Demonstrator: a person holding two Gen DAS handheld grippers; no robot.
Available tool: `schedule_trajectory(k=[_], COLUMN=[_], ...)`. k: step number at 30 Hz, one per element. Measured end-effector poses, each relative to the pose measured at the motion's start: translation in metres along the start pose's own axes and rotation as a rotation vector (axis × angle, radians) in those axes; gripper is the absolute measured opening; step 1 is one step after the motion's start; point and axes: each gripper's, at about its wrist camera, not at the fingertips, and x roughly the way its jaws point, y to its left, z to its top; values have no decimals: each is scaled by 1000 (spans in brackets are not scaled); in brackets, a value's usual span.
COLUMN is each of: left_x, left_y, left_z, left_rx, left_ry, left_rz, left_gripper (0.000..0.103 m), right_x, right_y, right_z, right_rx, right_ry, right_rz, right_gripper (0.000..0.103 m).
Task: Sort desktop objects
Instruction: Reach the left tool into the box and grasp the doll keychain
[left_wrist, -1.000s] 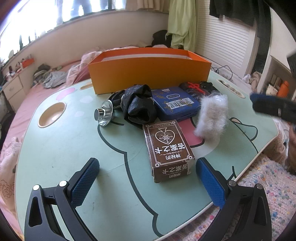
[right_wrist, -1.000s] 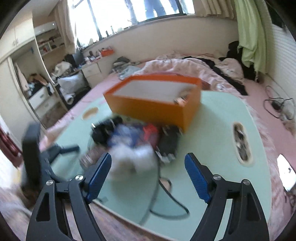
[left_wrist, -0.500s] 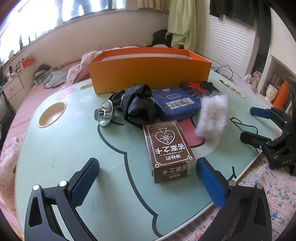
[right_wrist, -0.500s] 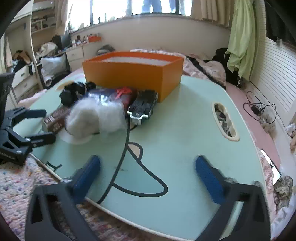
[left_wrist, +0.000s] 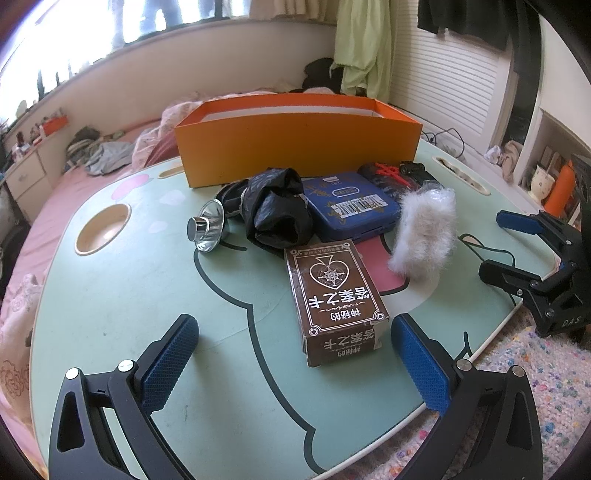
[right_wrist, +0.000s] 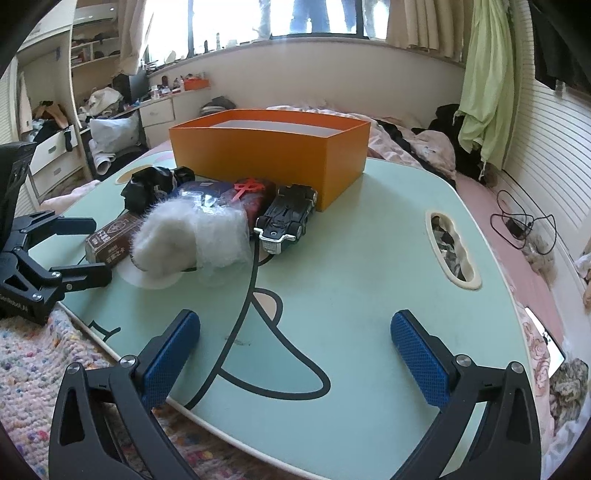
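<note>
Left gripper (left_wrist: 293, 352) jaws wide apart, nothing between the pads, hovering over the near edge of the green cartoon table (left_wrist: 110, 302). Right gripper (right_wrist: 295, 350) also spread wide and empty after just opening further, over bare tabletop; it shows at the right edge of the left wrist view, past the table rim.

Left to right in the left wrist view: an oval cutout (left_wrist: 103, 229) in the tabletop, then a shiny metal knob piece (left_wrist: 207, 230) lying on its side. Just beside it a crumpled black bag (left_wrist: 277, 210), touching the blue tin (left_wrist: 351, 208) with a barcode label. In front of those the brown card box (left_wrist: 334, 295) lies flat, its near end just inside the left gripper's right pad. Right of the box is a white fluffy bundle (left_wrist: 423, 236), part wrapped in clear plastic. Behind the tin is a dark packet with a red clip (left_wrist: 386, 171).

The orange box (left_wrist: 295, 140), open-topped, stands at the back of the table behind the whole cluster; inside not visible.

Right wrist view: the fluffy bundle and a black toy car (right_wrist: 288, 218) stand between the right gripper and the tin; the car's far end touches or nearly touches the orange box corner. A second cutout (right_wrist: 452, 251) with clutter in it sits to the right. Bed, drawers and hanging clothes surround the table.
</note>
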Motion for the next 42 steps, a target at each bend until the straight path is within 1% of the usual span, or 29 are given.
schedule_trajectory(k=[6, 8, 9, 11, 12, 13, 14, 15, 16, 17, 19, 21, 23, 25, 27, 28, 29, 31, 33, 36, 37, 38, 40, 42], left_x=[0, -1, -5, -20, -32, -44, -51, -58, -61, -61, -46, -15, 19, 57, 90, 102, 113, 129, 139, 148, 151, 155, 163, 170], left_y=[0, 0, 0, -3, -5, -9, -11, -14, -17, -19, -22, -24, -25, -27, -26, -28, -28, -31, -32, -38, -38, -38, -38, -39], left_z=[1, 4, 8, 18, 27, 39, 48, 63, 78, 96, 133, 168, 192, 206, 213, 214, 214, 212, 211, 213, 213, 214, 214, 213], left_rx=[18, 22, 27, 47, 65, 84, 95, 103, 103, 96, 66, 27, -12, -61, -125, -149, -173, -207, -238, -239, -242, -247, -262, -248], left_ry=[2, 14, 8, -42, -84, -132, -162, -192, -202, -196, -129, -21, 72, 168, 264, 302, 335, 375, 393, 406, 411, 418, 439, 454], left_rz=[-11, 13, 53, 103, 105, 94, 80, 52, 24, -10, -86, -150, -166, -172, -188, -194, -199, -216, -207, -207, -199, -187, -198, -195], left_gripper=[103, 103, 103, 103, 103, 103, 103, 103, 103, 103, 103, 103, 103, 102, 96, 90, 89, 87, 86, 85, 83, 79, 79, 78], right_x=[1, 0, 0, 0, 0, 0, 0, 0, 0, 0, 0, 0, 0, 0, 0, -1, -1, 0, -1, -1, -1, -1, -1, -2], right_y=[-1, -1, -1, -2, -3, -3, -3, -3, -3, -3, -3, -3, -3, -3, -3, -4, -4, -4, -4, -4, -4, -5, -5, -5], right_z=[0, -1, -1, -2, -2, -2, -2, -2, -2, -2, -2, -2, -2, -2, -2, -2, -3, -3, -3, -4, -4, -4, -5, -5], right_rx=[-2, -1, 0, 0, 1, 2, 2, 1, 1, 1, 0, 1, 0, 1, 2, 2, 3, 3, 4, 4, 4, 4, 5, 4], right_ry=[-3, -5, -6, -8, -9, -10, -11, -11, -11, -11, -12, -12, -13, -16, -19, -20, -21, -23, -26, -29, -30, -31, -32, -32], right_rz=[3, 4, 5, 6, 6, 6, 6, 6, 7, 7, 8, 7, 8, 9, 9, 9, 9, 10, 11, 11, 11, 11, 11, 12], right_gripper=[103, 103, 103, 103, 103, 103, 103, 103, 103, 103, 103, 103, 103, 103, 103, 103, 103, 103, 103, 103, 103, 103, 103, 103])
